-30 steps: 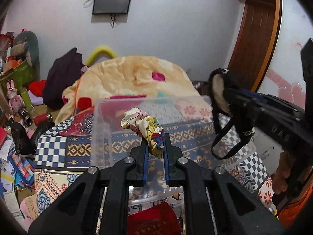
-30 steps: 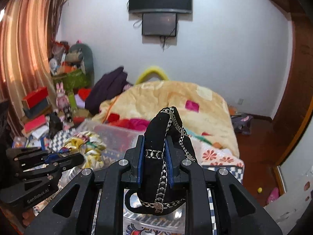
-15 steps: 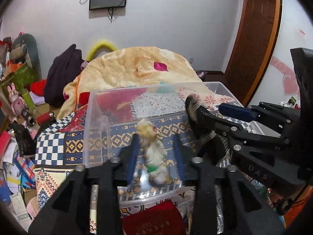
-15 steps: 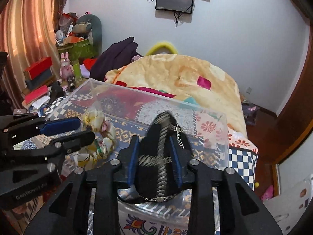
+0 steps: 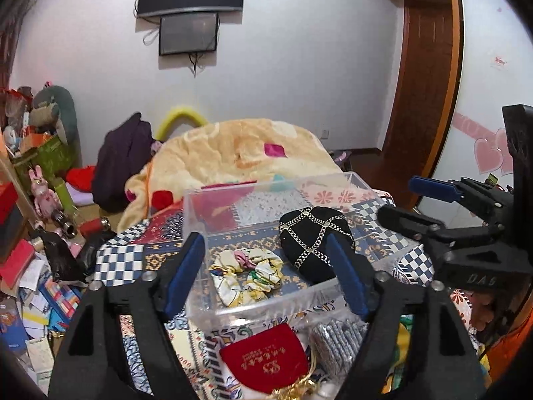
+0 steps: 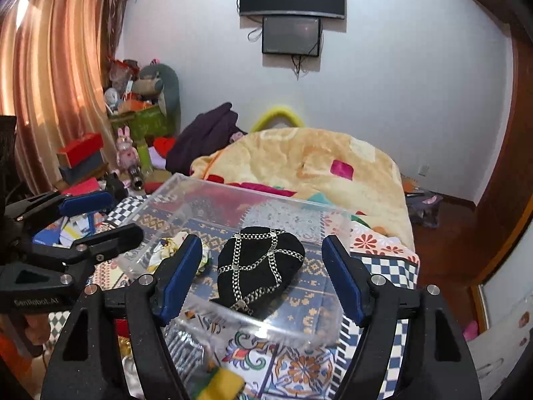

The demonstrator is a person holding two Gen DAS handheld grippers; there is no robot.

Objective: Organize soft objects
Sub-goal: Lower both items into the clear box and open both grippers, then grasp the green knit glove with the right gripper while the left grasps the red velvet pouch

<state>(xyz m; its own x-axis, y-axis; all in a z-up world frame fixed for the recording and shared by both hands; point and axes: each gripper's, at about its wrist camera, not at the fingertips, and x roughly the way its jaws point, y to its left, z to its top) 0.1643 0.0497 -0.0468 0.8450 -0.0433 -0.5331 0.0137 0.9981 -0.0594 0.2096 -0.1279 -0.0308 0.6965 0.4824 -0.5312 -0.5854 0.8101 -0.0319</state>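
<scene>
A clear plastic box (image 5: 256,306) (image 6: 299,328) stands on the patterned bedspread. Inside it lie a floral yellow scrunchie (image 5: 248,275) (image 6: 171,248) at the left and a black pouch with silver chains (image 5: 314,241) (image 6: 258,265) at the right. My left gripper (image 5: 266,273) is open and empty, held above the box's near edge. My right gripper (image 6: 261,276) is open and empty, just above the black pouch. Each gripper also shows in the other's view, the right (image 5: 418,203) and the left (image 6: 103,215).
A red velvet pouch (image 5: 266,356) and a silver mesh purse (image 5: 339,340) lie in front of the box. A peach blanket (image 5: 233,153) is heaped behind it. Boxes, papers and toys (image 5: 36,233) crowd the floor at the left. A wooden door (image 5: 423,76) stands at the right.
Both grippers opened wide. The scrunchie left the left gripper and the black pouch left the right gripper; both now lie in the clear box. Both grippers pulled back and up.
</scene>
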